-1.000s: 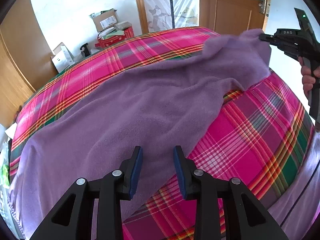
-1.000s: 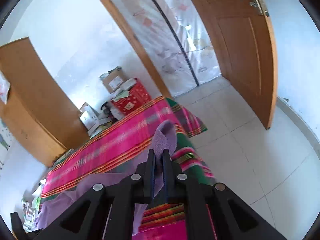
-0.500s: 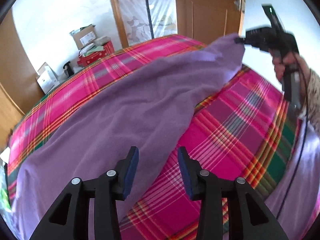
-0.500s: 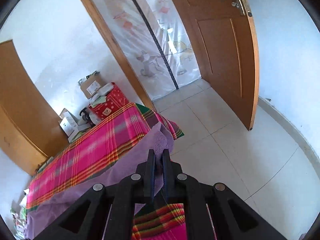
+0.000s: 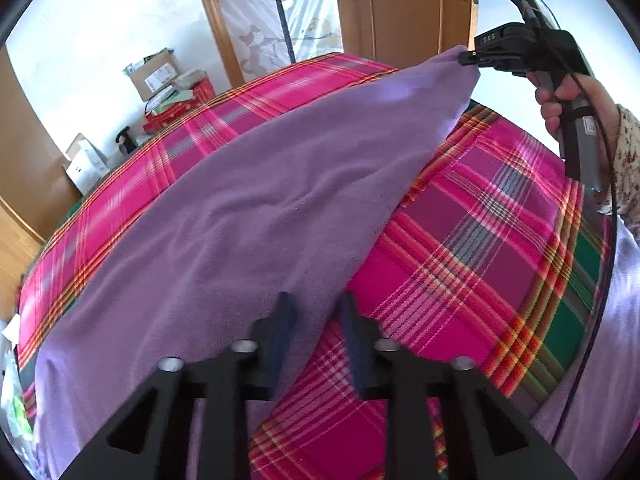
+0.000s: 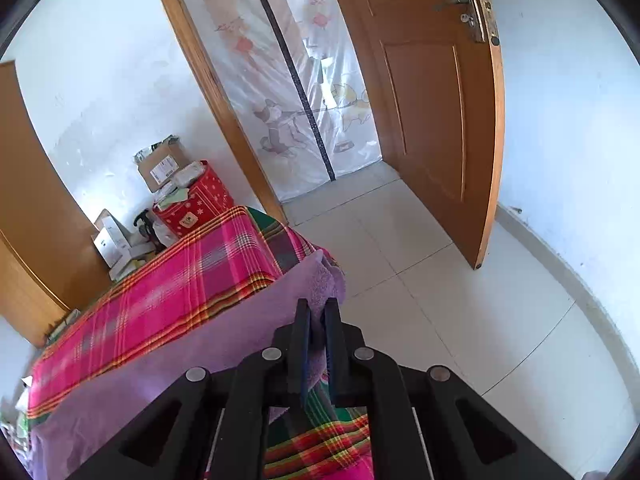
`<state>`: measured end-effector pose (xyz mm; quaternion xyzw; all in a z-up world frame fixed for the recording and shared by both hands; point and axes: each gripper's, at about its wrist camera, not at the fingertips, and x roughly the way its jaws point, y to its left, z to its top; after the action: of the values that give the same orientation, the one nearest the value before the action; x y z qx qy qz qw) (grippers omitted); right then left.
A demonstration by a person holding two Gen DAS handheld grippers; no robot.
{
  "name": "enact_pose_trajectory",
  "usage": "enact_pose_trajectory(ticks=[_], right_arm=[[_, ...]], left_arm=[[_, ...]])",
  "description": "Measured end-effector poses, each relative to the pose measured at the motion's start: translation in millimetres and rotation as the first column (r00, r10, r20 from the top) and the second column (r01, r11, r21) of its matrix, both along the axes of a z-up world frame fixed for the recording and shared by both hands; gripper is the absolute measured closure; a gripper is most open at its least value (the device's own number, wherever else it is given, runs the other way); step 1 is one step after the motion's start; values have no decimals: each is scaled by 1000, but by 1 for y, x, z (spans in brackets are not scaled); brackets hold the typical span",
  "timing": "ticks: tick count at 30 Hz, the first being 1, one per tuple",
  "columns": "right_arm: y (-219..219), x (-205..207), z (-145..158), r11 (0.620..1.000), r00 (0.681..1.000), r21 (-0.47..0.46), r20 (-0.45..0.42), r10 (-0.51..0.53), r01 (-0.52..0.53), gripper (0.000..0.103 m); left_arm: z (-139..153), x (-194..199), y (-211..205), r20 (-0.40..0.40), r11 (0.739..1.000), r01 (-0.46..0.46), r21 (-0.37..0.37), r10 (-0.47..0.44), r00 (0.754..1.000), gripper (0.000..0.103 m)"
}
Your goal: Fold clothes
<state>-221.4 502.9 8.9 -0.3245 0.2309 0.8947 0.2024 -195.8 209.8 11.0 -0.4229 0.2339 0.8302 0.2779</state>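
Note:
A purple fleece garment point(image 5: 248, 216) lies stretched diagonally across the pink plaid bed point(image 5: 480, 240). Its far corner point(image 6: 324, 280) is lifted off the bed, pinched between the fingers of my right gripper point(image 6: 317, 312), which is shut on it. In the left wrist view the right gripper point(image 5: 466, 58) shows at the upper right, held by a hand point(image 5: 560, 100), with the fabric pulled taut from it. My left gripper point(image 5: 316, 308) hovers open just above the garment's near edge, with one finger over the fleece and the other over the plaid.
Cardboard boxes and a red box point(image 6: 192, 208) are stacked against the wall beyond the bed. An open wooden door point(image 6: 432, 100) and a plastic door curtain point(image 6: 296, 80) stand behind. White tiled floor point(image 6: 440, 300) lies to the bed's right. A cable point(image 5: 604, 280) hangs from the right gripper.
The right gripper has lifted the garment's corner higher, pulling the fabric tauter. The left gripper's fingers have narrowed somewhat and shifted toward the garment's near edge.

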Motion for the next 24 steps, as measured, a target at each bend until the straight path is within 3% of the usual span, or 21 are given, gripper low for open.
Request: enact_pose_trajectory(ticks=[2,6,15,17,20,24], right_arm=[[1,1,0,1000,1000,-1,1,-1,1,96],[6,2,3,1000,1000,-10,-1,-8,8,96],[9,-1,-13,999,997,28,68,-23,21,96],[12,-1,-18,999,996,15,79,-37,36,96],[13,0,-21,997,991,31,112,-68,65,94],[15,7,-18,995,988,23,119,-95,93,90]], left_arm=[[2,-1,-2,13,1000,3,16,-3,1000,98],[11,-2,-7,47,997,11,76,-14,999,100],[6,1,-2,98,996,16,83,-24,995,97],[4,0,-3,126,997,-3,78,-7,992,95],[9,6,-2,157,995,5,105,-22,987,79],[9,7,-5,170,994,-12,111,-7,985,79]])
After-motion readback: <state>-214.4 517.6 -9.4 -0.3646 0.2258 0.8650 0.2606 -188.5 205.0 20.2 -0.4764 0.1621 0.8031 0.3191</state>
